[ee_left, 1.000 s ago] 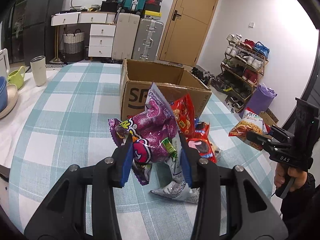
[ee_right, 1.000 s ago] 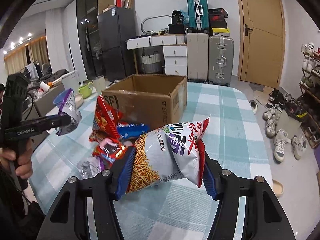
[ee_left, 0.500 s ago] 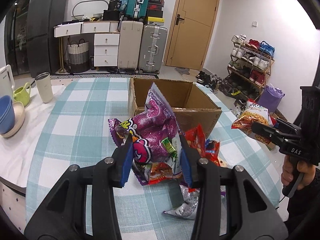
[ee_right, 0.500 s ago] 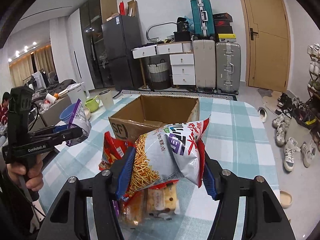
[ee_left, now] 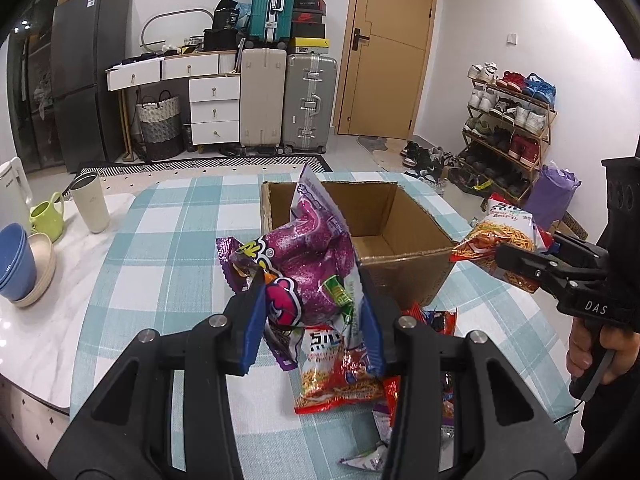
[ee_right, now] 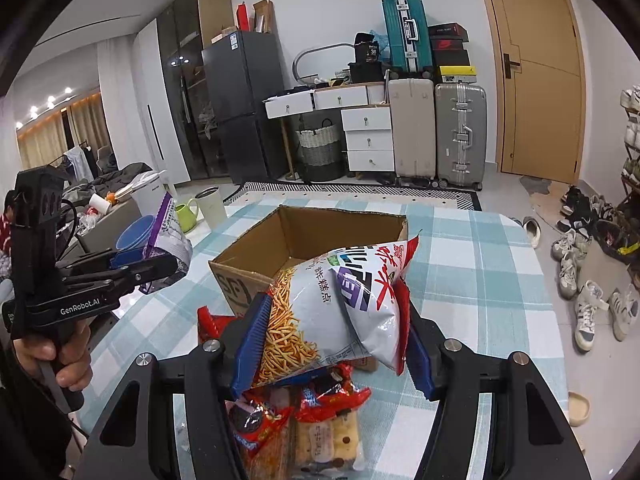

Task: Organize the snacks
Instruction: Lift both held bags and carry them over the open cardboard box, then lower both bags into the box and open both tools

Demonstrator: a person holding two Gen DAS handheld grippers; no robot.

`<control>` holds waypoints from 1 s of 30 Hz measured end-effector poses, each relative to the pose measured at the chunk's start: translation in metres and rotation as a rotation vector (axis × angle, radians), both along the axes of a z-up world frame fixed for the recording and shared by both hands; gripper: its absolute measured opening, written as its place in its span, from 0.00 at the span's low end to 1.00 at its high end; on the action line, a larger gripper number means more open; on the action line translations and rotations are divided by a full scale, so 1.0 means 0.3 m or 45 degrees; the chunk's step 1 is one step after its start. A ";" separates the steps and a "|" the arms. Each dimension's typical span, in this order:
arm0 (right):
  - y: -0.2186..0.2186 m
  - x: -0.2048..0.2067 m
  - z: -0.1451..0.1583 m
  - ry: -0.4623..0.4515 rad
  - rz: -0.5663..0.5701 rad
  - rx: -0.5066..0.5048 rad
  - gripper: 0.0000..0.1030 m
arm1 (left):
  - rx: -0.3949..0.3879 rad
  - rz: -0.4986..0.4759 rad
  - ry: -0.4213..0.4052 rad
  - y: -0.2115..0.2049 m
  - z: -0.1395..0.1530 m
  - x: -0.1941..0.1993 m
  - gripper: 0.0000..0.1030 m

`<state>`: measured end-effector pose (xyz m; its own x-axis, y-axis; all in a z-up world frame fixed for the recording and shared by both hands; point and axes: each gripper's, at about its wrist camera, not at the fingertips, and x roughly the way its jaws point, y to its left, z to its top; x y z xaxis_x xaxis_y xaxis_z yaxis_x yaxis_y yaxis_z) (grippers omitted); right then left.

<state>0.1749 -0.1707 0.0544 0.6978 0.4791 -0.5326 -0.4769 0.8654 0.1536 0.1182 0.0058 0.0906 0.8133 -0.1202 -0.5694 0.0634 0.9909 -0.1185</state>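
My left gripper (ee_left: 312, 320) is clamped on the purple snack bag (ee_left: 308, 264), right gripper (ee_right: 332, 340) on the noodle-snack bag (ee_right: 332, 300). Both hang frame-centre, short of the open cardboard box (ee_left: 404, 268). I'd clear the near rim, then release one at a time.

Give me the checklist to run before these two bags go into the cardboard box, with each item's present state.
1. Left gripper clamped on the purple snack bag: ok.
2. Right gripper clamped on the white noodle-snack bag: ok.
3. Cardboard box open at the top: ok.
4. Box has free room inside: ok, its visible floor is bare.
5. Both bags lifted clear of the snack pile: ok.
6. Bags already above the box opening: cannot tell.
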 end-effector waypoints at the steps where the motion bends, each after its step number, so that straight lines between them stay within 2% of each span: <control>1: 0.006 0.008 -0.001 0.002 0.001 -0.001 0.60 | 0.002 0.001 0.001 0.000 0.002 0.013 0.37; 15: 0.067 0.112 -0.010 0.003 0.020 -0.023 0.60 | -0.019 -0.028 -0.007 0.003 0.019 0.193 0.37; 30: 0.116 0.230 -0.048 0.033 0.042 -0.041 0.61 | -0.011 -0.059 0.047 -0.024 -0.028 0.386 0.38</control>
